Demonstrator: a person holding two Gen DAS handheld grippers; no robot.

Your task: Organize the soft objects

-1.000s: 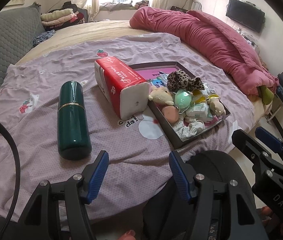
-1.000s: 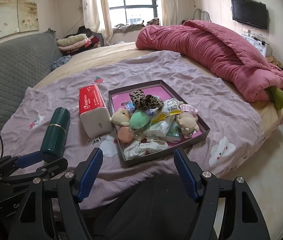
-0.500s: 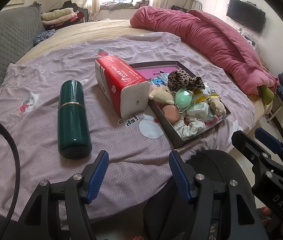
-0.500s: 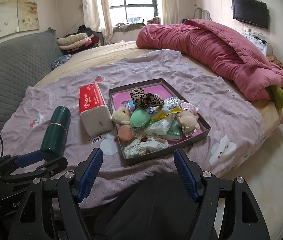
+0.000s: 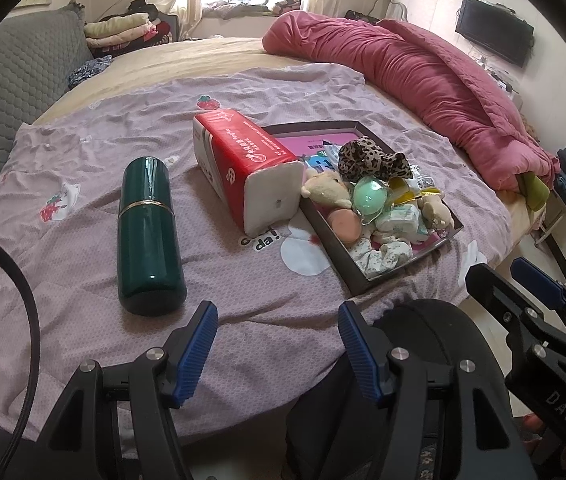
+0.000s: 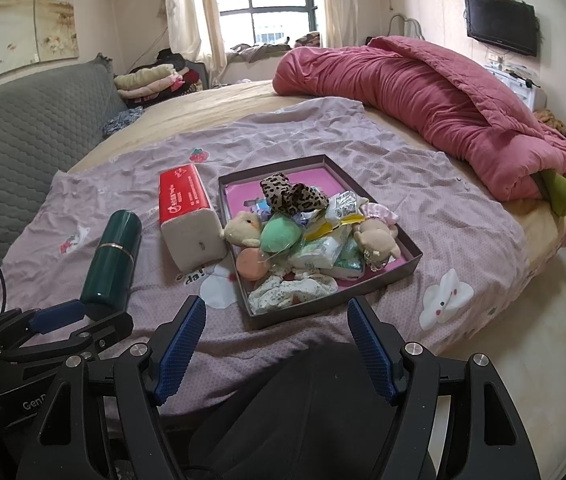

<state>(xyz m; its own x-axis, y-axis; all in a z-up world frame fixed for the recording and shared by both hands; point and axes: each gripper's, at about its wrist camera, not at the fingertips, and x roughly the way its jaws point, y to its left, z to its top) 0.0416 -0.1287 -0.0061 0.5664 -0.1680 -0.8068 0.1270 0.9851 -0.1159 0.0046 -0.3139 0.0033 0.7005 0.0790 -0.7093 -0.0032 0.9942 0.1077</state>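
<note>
I had both grippers hanging over the near edge of the bed, above the lilac printed sheet (image 6: 423,184). My left gripper (image 5: 277,344) had its blue pads spread apart with nothing between them, only sheet showing in the gap. My right gripper (image 6: 277,344) stood spread wider, also empty, and pointed toward the dark shallow box (image 6: 413,254) with its pink floor.

The soft things sat piled in that box: a leopard-print scrunchie (image 6: 291,196) at the far side of the heap, a beige plush toy (image 6: 243,228) against the left wall, a mint green sponge puff (image 6: 281,234) just beside it, a peach round puff (image 6: 251,264) nearer me, a floral scrunchie (image 6: 291,290) along the near wall, a second small plush (image 6: 379,240) on the right, a pink scrunchie (image 6: 381,212) behind it, and small wrapped tissue packs (image 6: 319,252) in the middle.

Outside the box, touching its left wall, lay a red and white pack of tissues (image 5: 251,164). Further left, well apart from it, a dark green flask (image 5: 149,236) lay on its side on the sheet. A rolled pink quilt (image 6: 423,96) ran along the far right of the bed, and folded clothes (image 6: 151,80) were stacked by the window
</note>
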